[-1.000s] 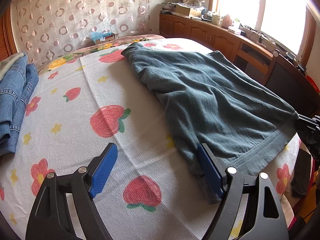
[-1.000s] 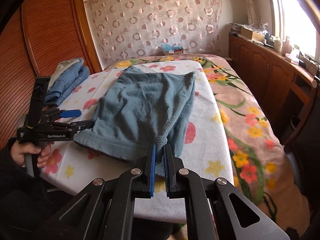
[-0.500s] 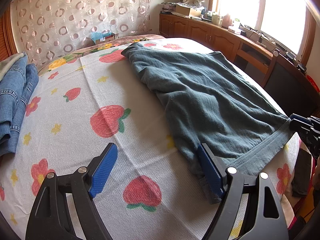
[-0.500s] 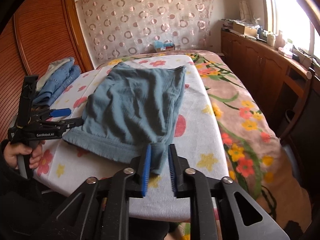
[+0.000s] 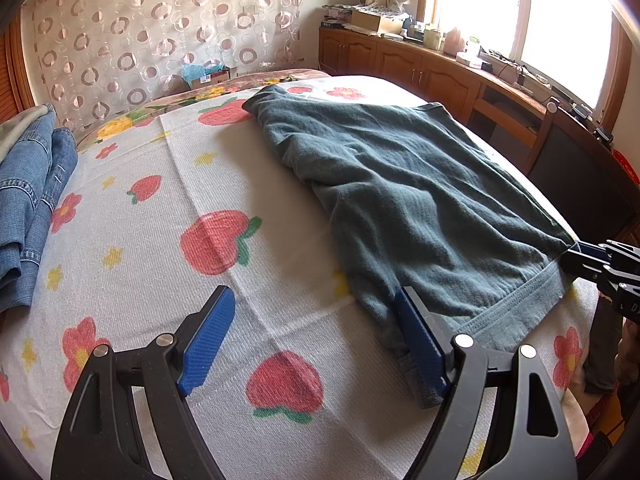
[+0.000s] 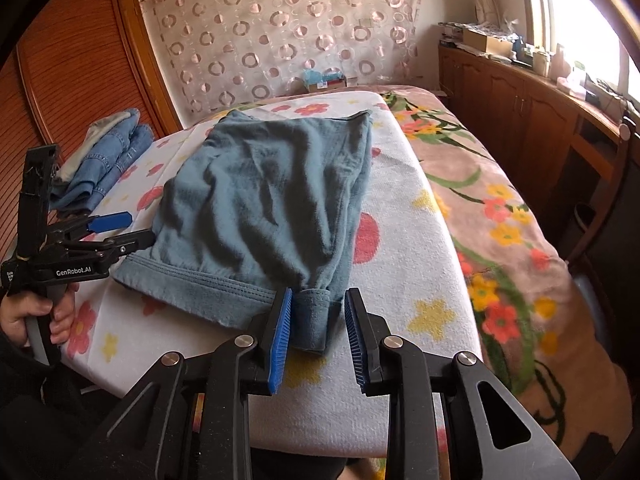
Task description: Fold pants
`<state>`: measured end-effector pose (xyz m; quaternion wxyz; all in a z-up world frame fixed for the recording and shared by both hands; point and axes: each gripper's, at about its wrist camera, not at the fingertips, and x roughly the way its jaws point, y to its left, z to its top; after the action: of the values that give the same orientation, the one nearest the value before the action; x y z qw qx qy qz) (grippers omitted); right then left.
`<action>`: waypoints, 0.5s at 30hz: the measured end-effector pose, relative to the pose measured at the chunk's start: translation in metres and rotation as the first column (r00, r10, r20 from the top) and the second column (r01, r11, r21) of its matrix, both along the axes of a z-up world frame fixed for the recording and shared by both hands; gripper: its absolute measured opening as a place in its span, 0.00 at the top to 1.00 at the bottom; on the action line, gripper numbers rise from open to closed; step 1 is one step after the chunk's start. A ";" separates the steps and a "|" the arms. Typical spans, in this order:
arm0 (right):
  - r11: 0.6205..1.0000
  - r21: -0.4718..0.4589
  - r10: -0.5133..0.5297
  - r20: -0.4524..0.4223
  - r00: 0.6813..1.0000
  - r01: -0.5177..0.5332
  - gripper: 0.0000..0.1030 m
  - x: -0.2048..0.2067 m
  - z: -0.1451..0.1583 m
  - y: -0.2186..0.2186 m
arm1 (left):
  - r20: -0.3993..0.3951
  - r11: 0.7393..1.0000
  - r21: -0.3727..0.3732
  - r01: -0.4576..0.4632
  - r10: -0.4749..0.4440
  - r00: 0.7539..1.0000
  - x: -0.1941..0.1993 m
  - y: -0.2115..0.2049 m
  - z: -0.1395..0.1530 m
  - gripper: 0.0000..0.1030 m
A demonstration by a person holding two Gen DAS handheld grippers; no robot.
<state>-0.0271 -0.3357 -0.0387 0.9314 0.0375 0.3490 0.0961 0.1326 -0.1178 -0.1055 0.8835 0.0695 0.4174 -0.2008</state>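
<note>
The teal-grey pants [image 5: 420, 204] lie folded flat on the strawberry-print towel [image 5: 168, 240] on the bed; they also show in the right wrist view [image 6: 264, 200]. My left gripper [image 5: 316, 336] is open, its right pad at the near left corner of the waistband hem. My right gripper [image 6: 318, 334] is open, its fingers on either side of the near right corner of the hem [image 6: 312, 320], not pinching it. The right gripper shows in the left wrist view [image 5: 600, 260], and the left gripper shows in the right wrist view [image 6: 120, 228].
Folded blue jeans [image 5: 28, 196] are stacked at the left of the bed; they also show in the right wrist view [image 6: 104, 160]. A floral blanket [image 6: 496, 216] covers the right side. Wooden cabinets [image 6: 532, 120] and a chair [image 5: 568, 160] stand by the window.
My right gripper has opened and let go of the hem corner, which now lies on the towel. The left gripper stayed open and still.
</note>
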 end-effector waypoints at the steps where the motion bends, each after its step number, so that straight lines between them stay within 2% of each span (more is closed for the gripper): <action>1: 1.000 -0.002 0.001 0.002 1.000 -0.001 0.73 0.000 0.000 0.000 | 0.000 1.000 0.000 -0.001 0.001 1.000 0.000 0.000 0.000 0.20; 11: 1.000 -0.009 0.022 0.035 0.999 -0.021 0.74 -0.004 -0.005 -0.001 | -0.003 1.000 -0.005 -0.009 0.009 1.000 -0.002 0.004 0.002 0.20; 15: 1.000 -0.007 0.023 0.039 0.999 -0.023 0.74 -0.005 -0.006 -0.001 | 0.021 0.998 -0.060 0.009 -0.008 1.000 -0.015 0.011 0.012 0.25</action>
<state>-0.0318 -0.3364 -0.0451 0.9370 0.0285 0.3316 0.1063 0.1180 -0.1069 -0.0932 0.8886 0.0469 0.4018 -0.2163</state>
